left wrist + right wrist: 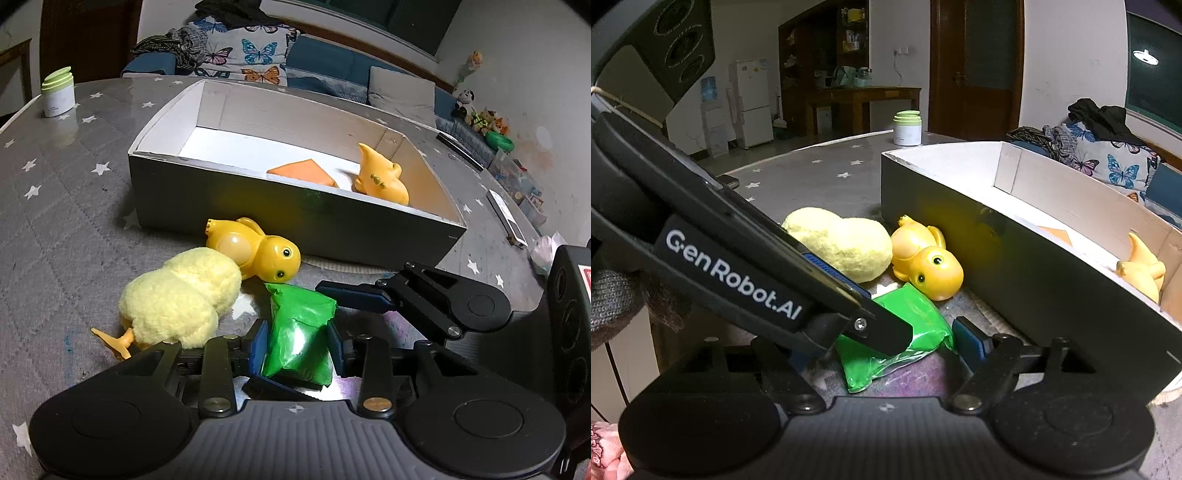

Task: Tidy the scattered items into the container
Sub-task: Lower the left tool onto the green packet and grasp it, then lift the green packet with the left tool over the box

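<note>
One grey cloth printed with white stars point(74, 206) covers the table and fills most of the left wrist view. On it, across the upper middle of that view, stands the container, a shallow open cardboard box point(229, 195) with grey outer walls and a white inside.

The left gripper point(295, 345) fills the bottom of its own view. Its jaws are spread, with the blue pads point(258, 349) flanking the sides of a green plastic packet point(299, 317) that rests on the cloth; no squeeze shows. The right gripper point(369, 282) reaches in from the right edge of that view, jaws apart with nothing between them, one finger ending just beside the packet's upper right corner. In the right wrist view the left gripper crosses diagonally from the upper left and hides part of the packet.

A pale yellow plush chick point(177, 299) lies on its side at lower left of the left view, orange feet pointing to the lower left. A yellow plastic duck toy point(258, 254) lies touching it, just in front of the box wall, its head nearest the packet.

Inside the box, toward its right end, sits an orange-yellow plastic toy point(382, 177), with a flat orange piece point(303, 171) beside it.

A small white jar with a green lid point(58, 94) stands at far upper left, well apart.
</note>
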Action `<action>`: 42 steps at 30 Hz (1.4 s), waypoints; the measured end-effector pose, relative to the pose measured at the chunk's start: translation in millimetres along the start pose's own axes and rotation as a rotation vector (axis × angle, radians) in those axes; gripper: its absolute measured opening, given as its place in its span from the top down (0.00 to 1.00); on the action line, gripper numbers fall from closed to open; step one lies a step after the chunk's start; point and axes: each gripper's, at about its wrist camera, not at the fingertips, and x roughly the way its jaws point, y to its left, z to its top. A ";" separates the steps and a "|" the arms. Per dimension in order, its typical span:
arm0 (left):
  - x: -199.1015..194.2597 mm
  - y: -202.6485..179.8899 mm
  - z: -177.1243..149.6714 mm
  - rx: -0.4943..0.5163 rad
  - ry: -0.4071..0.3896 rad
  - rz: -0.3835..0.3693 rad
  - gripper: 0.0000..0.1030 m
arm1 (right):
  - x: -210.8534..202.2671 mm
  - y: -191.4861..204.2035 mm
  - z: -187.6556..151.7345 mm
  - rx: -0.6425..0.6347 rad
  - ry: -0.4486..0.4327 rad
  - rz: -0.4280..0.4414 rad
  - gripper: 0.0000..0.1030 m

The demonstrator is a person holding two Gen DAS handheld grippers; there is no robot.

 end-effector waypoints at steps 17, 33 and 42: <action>-28.0 -15.6 17.9 0.030 -0.078 -0.056 0.68 | -29.6 1.1 13.3 -0.012 -0.064 -0.062 0.25; 0.4 -36.5 100.6 0.065 -0.130 -0.176 0.70 | -43.9 -60.9 68.1 -0.010 -0.112 -0.196 0.25; 44.3 -29.2 133.6 0.046 -0.073 -0.206 0.71 | -13.1 -105.4 84.4 0.018 -0.040 -0.208 0.24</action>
